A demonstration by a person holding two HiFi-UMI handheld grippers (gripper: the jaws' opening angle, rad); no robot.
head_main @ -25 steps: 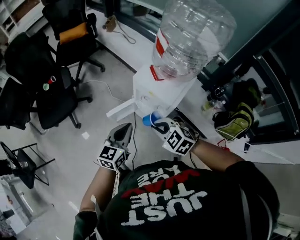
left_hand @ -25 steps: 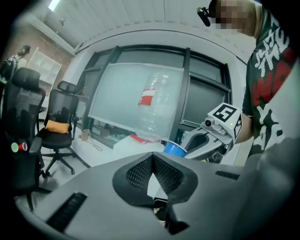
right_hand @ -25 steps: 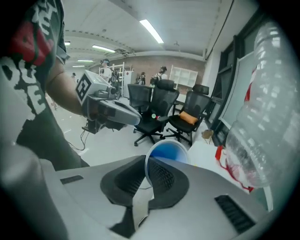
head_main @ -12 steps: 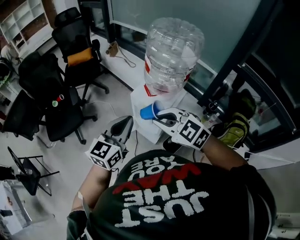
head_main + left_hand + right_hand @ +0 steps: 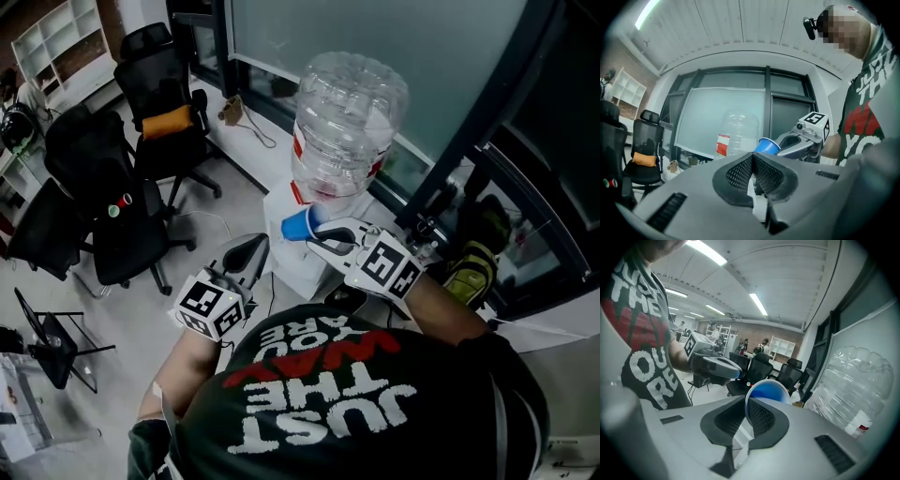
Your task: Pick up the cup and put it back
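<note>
While the thin rim of the blue plastic cup (image 5: 298,225) is pinched by the right gripper (image 5: 317,236) near the ribbed clear water bottle (image 5: 345,122), the mesh-textured jaws of the left gripper (image 5: 249,255) are pressed together, empty.

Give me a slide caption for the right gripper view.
Right tongs pinch the rim of a blue cup, with a clear water bottle at right.

My small blue cup (image 5: 298,225) is up in the air, tipped onto its side. Its thin pale rim is pinched between the jaws of my right gripper (image 5: 317,236), and its open mouth faces back along them.
</note>
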